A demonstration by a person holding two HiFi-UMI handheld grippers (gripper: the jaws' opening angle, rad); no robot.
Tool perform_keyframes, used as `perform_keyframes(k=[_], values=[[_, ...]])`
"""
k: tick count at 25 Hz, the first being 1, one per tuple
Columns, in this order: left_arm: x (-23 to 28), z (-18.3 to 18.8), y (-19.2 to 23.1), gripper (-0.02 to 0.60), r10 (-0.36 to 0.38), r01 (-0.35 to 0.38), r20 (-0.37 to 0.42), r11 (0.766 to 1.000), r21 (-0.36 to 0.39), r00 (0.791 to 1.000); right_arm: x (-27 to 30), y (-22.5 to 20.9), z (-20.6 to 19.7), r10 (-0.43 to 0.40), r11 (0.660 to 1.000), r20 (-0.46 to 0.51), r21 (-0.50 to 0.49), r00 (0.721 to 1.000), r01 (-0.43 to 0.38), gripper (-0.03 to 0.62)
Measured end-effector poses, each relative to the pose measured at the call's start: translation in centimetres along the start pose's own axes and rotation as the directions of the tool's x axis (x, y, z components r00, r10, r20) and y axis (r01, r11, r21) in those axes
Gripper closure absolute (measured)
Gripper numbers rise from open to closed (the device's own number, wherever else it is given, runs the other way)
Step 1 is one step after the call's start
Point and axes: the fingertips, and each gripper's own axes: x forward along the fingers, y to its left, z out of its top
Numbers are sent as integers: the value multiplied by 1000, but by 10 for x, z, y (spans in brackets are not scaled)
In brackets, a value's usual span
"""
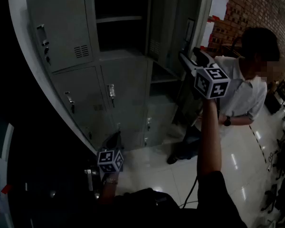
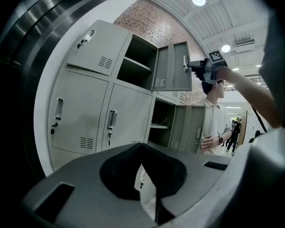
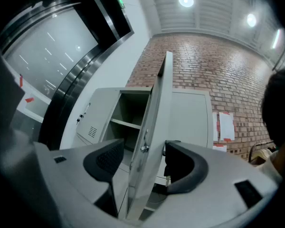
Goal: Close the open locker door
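Looking between the jaws of the right gripper (image 3: 143,150), we find them well apart, and the free edge of the open locker door (image 3: 156,113) stands between them; neither jaw seems to press on it. The left gripper (image 2: 141,151) hangs low, jaws together on nothing. We judge that the door may slide out of such loose jaws when pushed, or that one jaw may get trapped between the door's edge and the upper compartment (image 2: 135,65). A person (image 1: 242,89) stands just beside a lower open door (image 2: 192,127), so a careless swing of the arm could touch them.
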Motion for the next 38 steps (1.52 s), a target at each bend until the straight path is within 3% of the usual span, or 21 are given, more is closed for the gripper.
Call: perform_keyframes(k=[4,6,7,20,31,34,38], values=[[-14,-11,6,587,12,-12,-25,1000,-12,1000,-5,18,-5,-10,1000,-17,1,1000,10,332],[-15,-12,8,587,10,-10,-27,1000,-15,1000,-6,28,0,-4,1000,-16,-15,1000,4,439],[-15,-12,11,586,10,-10,-26,1000,-14,1000,-5,36,4,14,1000,-10,-21,1000,-14,459],[-49,-20,63,586,43,-42,-48,999,24,998,53,168,34,197,980,77,-37,977,-195,436],[-51,-7,127,587,156,-156,-16,988,20,988,133,234,40,266,963,104,-79,958,-258,512],[-43,0,143,586,192,-192,1,981,29,981,159,241,40,285,958,116,-68,952,-278,589],[-32,19,152,586,225,-226,34,974,21,974,193,251,38,322,947,127,-59,938,-317,590]])
